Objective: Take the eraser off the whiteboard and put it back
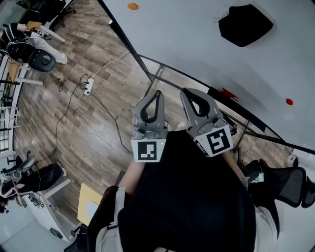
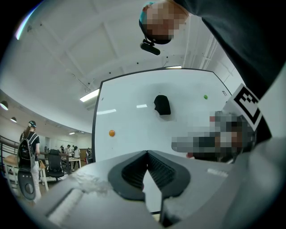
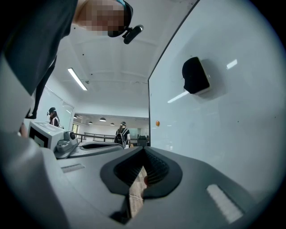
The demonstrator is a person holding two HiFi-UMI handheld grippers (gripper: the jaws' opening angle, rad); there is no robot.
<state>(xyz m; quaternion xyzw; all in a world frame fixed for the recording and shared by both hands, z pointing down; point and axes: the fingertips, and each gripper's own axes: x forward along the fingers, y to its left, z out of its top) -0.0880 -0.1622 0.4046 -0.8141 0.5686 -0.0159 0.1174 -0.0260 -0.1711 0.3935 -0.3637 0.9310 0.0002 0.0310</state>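
Head view is showing the black eraser (image 1: 245, 24) sticking far up on the whiteboard (image 1: 177, 44), well apart from the left gripper (image 1: 157, 93) and the right gripper (image 1: 188, 93). Both sets of fingers (image 3: 156, 169) are pressing together on nothing. Reaching in like that is risking a shove that knocks the eraser down to the floor (image 1: 88, 133).

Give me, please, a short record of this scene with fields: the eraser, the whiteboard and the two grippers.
eraser: black, stuck on the whiteboard, apart from both grippers
whiteboard: also holds an orange magnet and a red magnet
left gripper: jaws together, empty
right gripper: jaws together, empty
task state: eraser not yet taken off
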